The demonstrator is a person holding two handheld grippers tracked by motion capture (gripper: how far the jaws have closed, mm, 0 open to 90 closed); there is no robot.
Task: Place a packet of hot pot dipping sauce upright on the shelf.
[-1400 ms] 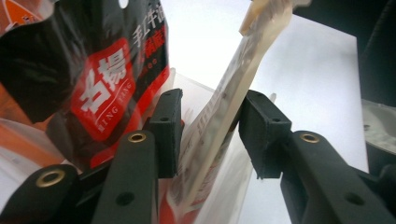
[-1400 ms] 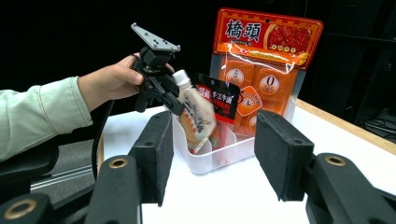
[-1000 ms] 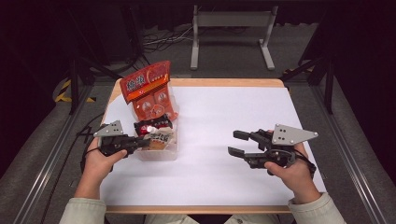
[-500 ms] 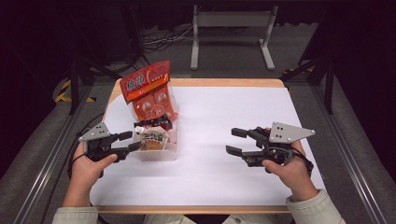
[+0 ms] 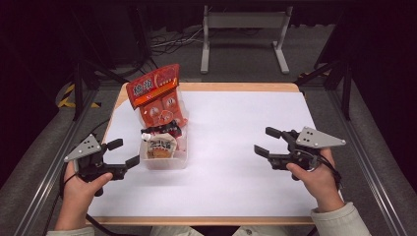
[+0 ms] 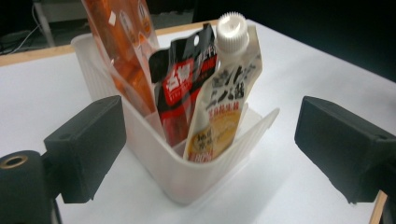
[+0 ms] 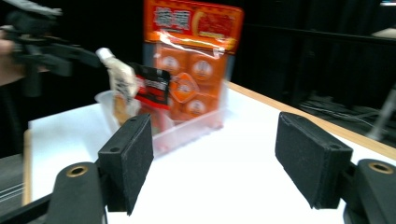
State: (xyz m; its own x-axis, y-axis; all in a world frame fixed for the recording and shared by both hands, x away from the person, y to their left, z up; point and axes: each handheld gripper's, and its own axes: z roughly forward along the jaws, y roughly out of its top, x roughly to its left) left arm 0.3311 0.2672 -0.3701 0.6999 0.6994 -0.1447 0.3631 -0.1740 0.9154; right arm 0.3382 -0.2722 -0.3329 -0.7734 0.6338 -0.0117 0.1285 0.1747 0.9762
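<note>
White paper covers the table [image 5: 236,147]; near its left edge a clear plastic bin [image 5: 164,160] already holds an orange snack bag [image 5: 156,96], a black packet [image 6: 180,88] and a spouted pouch [image 6: 224,102]. Packing looks finished. Left tongs [image 5: 123,153], just beside the bin, have just been opening with nothing between them; right tongs [image 5: 268,141], well apart, likewise spread.

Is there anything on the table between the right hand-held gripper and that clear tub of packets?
Nothing: in the high view, bare white table separates the right hand-held gripper from the clear tub.
</note>
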